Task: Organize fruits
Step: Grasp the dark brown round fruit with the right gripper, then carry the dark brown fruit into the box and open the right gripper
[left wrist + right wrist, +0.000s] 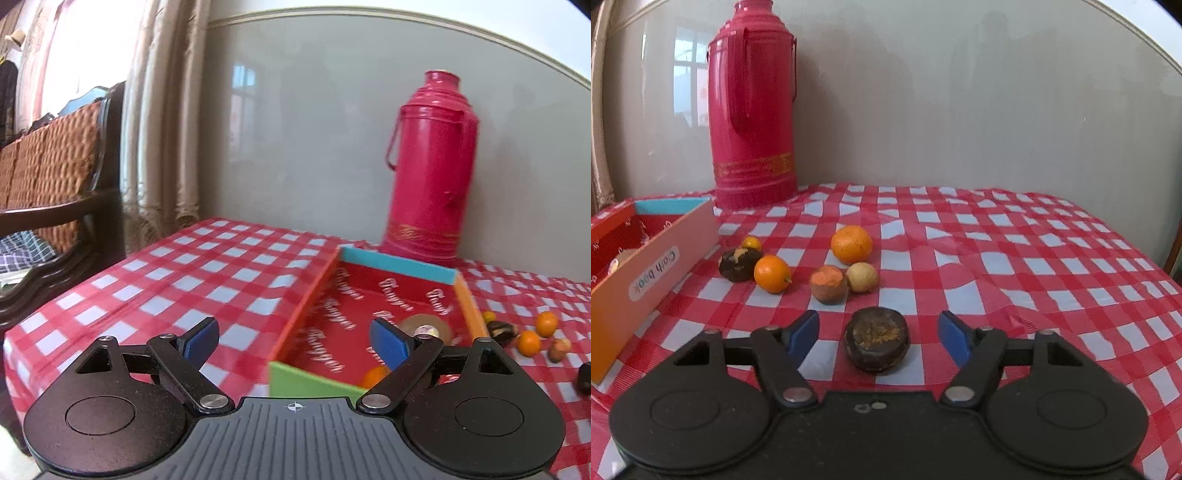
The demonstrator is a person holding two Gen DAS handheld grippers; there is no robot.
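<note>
A dark brown round fruit (877, 338) lies on the checked cloth between the blue pads of my right gripper (878, 325); a gap shows on each side, so the jaws stand open around it. Behind it lie a large orange (851, 243), a small orange (772, 273), a cut brownish fruit (828, 282), a pale yellow fruit (861, 277), another dark fruit (738, 264) and a tiny orange (751, 243). My left gripper (293, 332) is open and holds nothing, hovering at the near left corner of the open box (310, 295). One orange (375, 374) sits inside the box.
A tall pink thermos (753, 103) stands against the wall behind the box (653, 258). A round tan disc (424, 326) lies in the box. A wooden chair (55, 166) stands past the table's left edge. Loose fruits (529, 342) lie right of the box.
</note>
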